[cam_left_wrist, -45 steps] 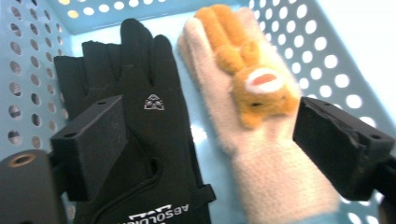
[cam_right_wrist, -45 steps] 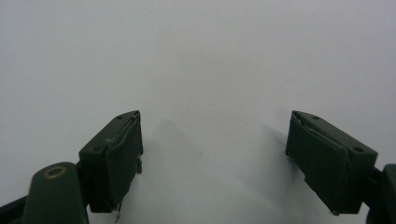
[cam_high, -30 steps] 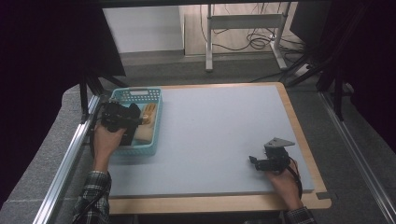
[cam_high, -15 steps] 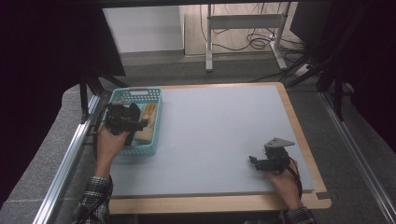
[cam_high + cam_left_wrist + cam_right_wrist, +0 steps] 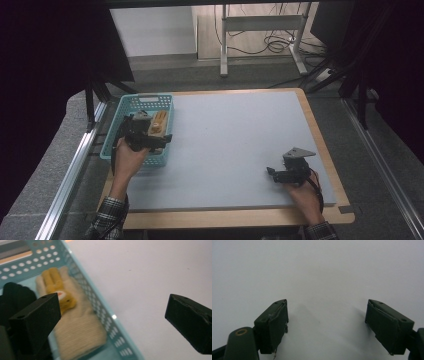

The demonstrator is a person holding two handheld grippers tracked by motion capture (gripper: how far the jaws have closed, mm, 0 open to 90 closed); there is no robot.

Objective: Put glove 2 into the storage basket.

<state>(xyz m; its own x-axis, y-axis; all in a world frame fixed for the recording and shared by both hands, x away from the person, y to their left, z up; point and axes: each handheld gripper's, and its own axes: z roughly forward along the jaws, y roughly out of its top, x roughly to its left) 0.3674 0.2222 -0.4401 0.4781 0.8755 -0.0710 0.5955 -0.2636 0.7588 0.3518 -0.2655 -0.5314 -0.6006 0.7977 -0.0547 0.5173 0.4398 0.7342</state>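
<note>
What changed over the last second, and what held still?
The left gripper drifted nearer the person, along the teal basket toward its front end, jaws open and holding nothing. The cream glove stayed in the basket. The right gripper kept its spot on the grey mat, open and empty.

From my high view the table (image 5: 230, 145) is evenly and softly lit from above, while the room around the table falls into deep black at both sides and only the floor beyond its far edge catches brighter light. My left gripper view is blurred, the basket (image 5: 105, 322) rim and the glove (image 5: 77, 332) inside it smeared, with one small glare spot on that rim. My right gripper view is dim and greyish, with soft shadows on the table under both jaws.
</note>
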